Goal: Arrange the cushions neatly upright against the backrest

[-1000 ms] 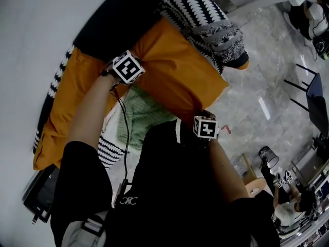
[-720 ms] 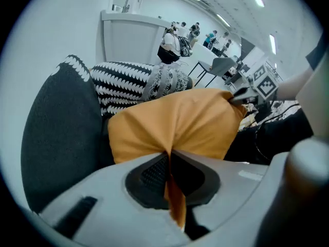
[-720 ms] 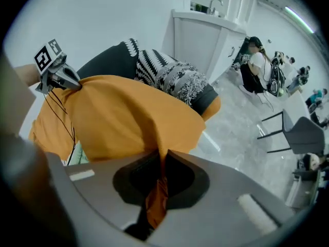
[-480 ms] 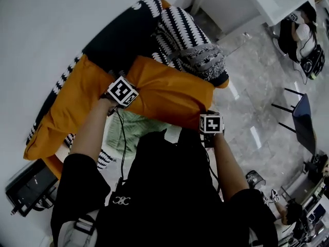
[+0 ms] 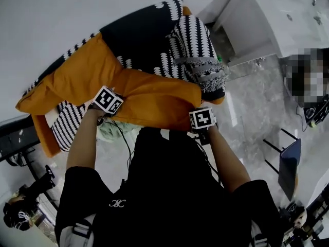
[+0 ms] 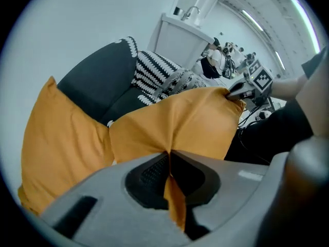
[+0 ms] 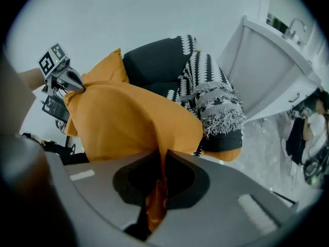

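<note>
Left claw [image 6: 168, 163] and right claw [image 7: 160, 174] each pinch a near corner of the orange cushion [image 5: 154, 99] stretched between them, not yet stood against the backrest [image 5: 139, 35] beyond, so most work seemingly remains.

A white wall [image 5: 72, 9] runs behind the seat. To its right stands a white cabinet [image 5: 272, 19] with a sink tap [image 7: 292, 29] on its top. The floor [image 5: 252, 112] is grey, glossy stone tile. A blue chair [image 5: 289, 164] on thin black legs stands on it, well apart from the cabinet. A black box [image 5: 11, 138] lies by the wall at the left, with dark equipment [image 5: 20, 215] near it, too dim to tell. Light strips [image 6: 303, 14] cross the ceiling.
</note>
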{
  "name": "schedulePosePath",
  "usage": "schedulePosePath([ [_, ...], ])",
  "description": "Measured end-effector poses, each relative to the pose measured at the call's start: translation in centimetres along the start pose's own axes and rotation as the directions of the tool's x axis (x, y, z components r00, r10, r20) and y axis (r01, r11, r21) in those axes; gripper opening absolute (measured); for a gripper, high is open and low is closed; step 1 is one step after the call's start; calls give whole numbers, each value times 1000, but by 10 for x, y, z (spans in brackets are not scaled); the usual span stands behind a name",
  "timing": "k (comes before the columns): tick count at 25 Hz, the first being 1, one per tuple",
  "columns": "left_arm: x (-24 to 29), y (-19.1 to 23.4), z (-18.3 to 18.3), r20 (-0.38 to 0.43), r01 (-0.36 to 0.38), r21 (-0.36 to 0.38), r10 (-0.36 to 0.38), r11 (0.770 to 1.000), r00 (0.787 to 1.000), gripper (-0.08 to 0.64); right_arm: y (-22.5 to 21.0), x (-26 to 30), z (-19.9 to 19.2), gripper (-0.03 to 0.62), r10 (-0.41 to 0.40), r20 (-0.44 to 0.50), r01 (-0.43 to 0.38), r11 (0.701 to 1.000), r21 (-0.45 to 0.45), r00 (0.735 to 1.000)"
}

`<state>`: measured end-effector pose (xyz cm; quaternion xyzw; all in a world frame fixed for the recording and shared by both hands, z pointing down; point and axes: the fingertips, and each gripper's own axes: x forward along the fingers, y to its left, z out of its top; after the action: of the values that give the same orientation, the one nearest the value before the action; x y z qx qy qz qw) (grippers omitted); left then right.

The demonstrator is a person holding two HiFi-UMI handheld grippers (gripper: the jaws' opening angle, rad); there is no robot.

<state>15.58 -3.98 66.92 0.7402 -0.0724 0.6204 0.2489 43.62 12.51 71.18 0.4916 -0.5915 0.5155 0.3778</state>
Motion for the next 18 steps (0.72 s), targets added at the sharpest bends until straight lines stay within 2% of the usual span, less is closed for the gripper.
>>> schedulePosePath([
  [6,-7,-7,-14,46,3,-83,1,997,999,17,-3,-4,26,23,6,-66,-14,992,-124,998],
  [10,-7,-2,-13,92,40,-134,-28,990,995,17,-9,-3,50,23,-3,-96,-12,988,-155,995],
  [15,-20,25,15,130,110,-113,-95,988,987,18,-18,-3,96,23,-18,-175,-19,979,-203,984],
  [18,-29,52,36,153,135,-92,-120,987,981,18,-25,1,141,23,-8,-217,-41,975,-220,976],
])
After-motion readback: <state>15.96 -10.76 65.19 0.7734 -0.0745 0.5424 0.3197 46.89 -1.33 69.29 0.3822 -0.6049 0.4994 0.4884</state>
